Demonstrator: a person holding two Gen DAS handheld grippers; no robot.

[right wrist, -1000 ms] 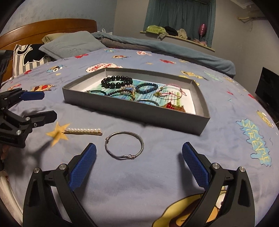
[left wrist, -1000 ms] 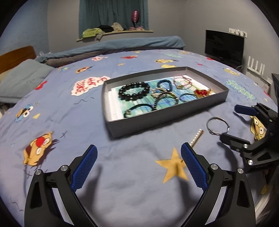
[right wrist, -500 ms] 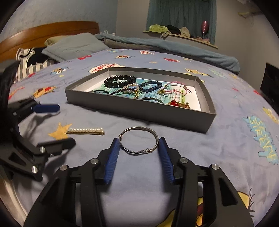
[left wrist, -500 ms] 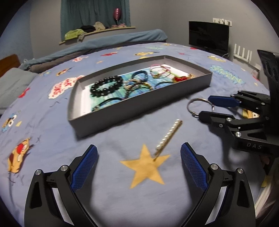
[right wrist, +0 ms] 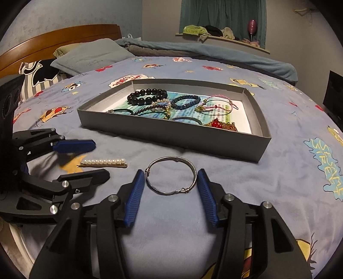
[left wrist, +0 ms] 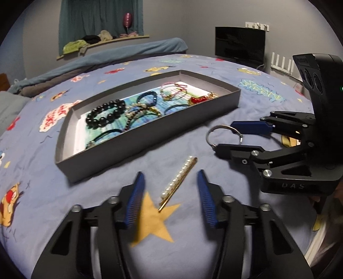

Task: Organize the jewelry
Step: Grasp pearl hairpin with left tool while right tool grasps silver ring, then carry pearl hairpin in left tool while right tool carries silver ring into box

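On the bed, a blue cartoon-print bedspread (right wrist: pixel 289 150) carries a shallow grey box (right wrist: pixel 171 133) holding beaded bracelets (right wrist: pixel 148 96) and other jewelry; pillows and a wooden headboard (right wrist: pixel 64 36) lie at the far left edge in the right view, teal curtains (right wrist: pixel 223 15) and a cluttered shelf behind. Compared with a second ago, both grippers have narrowed from wide open, and the left has come in over the hair clip. Left gripper (left wrist: pixel 169 178): fingers closing, about half open, straddling the pearl hair clip (left wrist: pixel 179 181) by the yellow star, pads not touching it. Right gripper (right wrist: pixel 170 178): fingers opening slightly, pads flanking the silver bangle (right wrist: pixel 171 176), which lies flat near the box's front wall; contact at both sides, grip apparent.
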